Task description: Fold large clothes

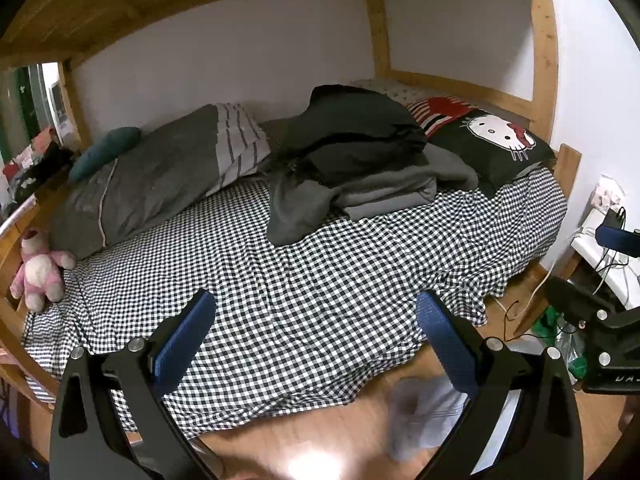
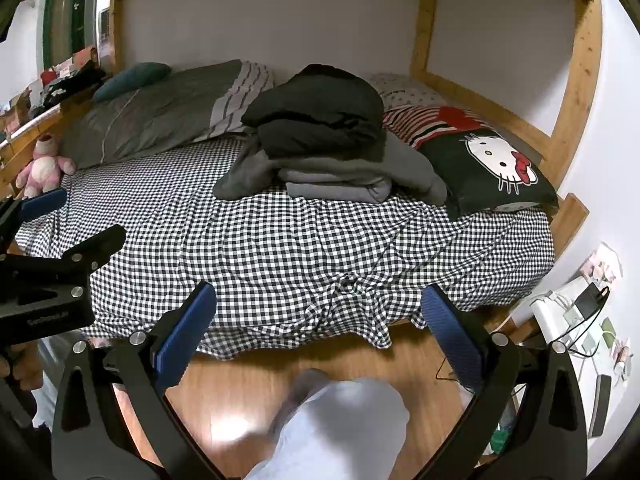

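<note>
Both my left tongs point(image 1: 314, 330) and my right tongs point(image 2: 318, 326) hang spread wide and empty over the near edge of the bed point(image 2: 280, 248), well apart from the clothes. The stack of folded dark and grey clothes point(image 2: 324, 140) sits toward the back of the checked sheet, just beside the cat-face pillow point(image 2: 488, 168), with a grey pillow point(image 2: 160, 112) off to its left. A blurred pale shape below my right tongs is probably my trouser leg point(image 2: 336, 428), over the wooden floor point(image 2: 248, 392).
</note>
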### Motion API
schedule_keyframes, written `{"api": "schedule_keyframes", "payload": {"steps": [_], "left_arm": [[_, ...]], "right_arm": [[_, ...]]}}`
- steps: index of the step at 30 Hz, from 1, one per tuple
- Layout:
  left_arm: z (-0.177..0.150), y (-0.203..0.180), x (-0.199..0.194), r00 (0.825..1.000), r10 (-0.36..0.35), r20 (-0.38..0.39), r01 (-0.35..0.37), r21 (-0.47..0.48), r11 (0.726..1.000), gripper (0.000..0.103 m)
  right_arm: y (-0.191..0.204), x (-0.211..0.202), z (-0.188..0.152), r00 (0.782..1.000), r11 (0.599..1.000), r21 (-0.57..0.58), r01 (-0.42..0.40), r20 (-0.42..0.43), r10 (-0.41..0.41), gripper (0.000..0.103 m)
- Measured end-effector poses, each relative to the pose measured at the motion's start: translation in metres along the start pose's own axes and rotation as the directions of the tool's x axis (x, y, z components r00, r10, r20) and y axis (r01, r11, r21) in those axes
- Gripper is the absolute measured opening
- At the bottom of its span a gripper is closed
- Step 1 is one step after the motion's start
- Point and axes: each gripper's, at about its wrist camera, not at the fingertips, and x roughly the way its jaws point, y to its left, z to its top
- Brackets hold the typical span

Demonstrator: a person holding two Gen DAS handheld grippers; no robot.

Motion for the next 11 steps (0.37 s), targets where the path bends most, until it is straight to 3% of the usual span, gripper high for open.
{"api": "schedule_keyframes", "payload": {"steps": [11], "left_arm": [[0.0007, 0.0001, 0.0024, 0.999, -0.030, -0.018, 0.030, -0.002, 1.000, 0.099]], "right_arm": [[0.0016, 0.0009, 0.0015, 1.000, 1.000, -0.005, -0.008, -0.007, 0.008, 0.100]]}}
